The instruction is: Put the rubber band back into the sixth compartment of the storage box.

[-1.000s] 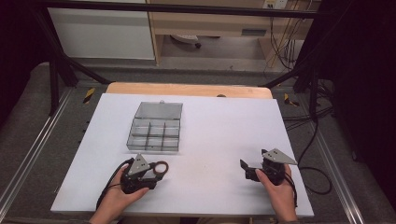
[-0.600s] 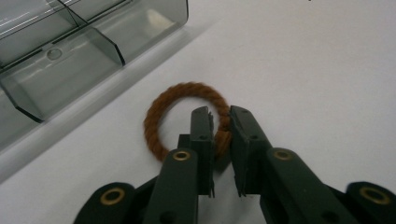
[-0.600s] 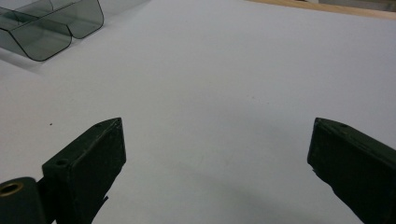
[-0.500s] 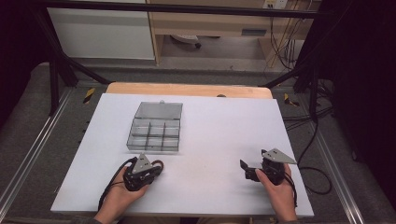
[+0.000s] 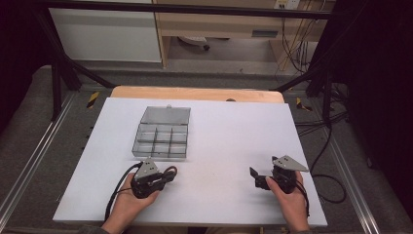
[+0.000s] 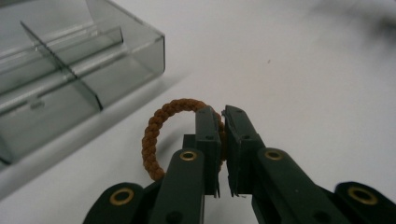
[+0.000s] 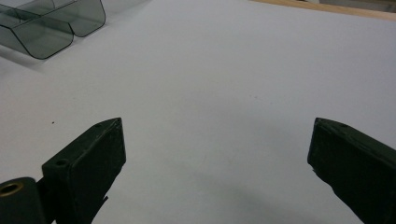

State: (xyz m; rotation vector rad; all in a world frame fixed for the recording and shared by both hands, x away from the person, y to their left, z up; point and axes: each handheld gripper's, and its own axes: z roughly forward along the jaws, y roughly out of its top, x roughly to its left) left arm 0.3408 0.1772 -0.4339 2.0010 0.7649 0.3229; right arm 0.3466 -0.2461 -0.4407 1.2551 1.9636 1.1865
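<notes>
Braided cord ring [image 6: 156, 135]; glossy clear-plastic box [image 6: 70, 79]; matt white tabletop [image 5: 229, 141].

Brown braided ring [image 6: 156, 135] upright (pinched by claw), beside compartment box [image 6: 70, 79].

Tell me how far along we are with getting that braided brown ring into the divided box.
Done: the left gripper is shut on the braided brown ring, gripping one side of it. In hand: the ring sits just in front of the open compartment box, not over it. Left: carrying it into a compartment and releasing. The right gripper sits open and idle.
</notes>
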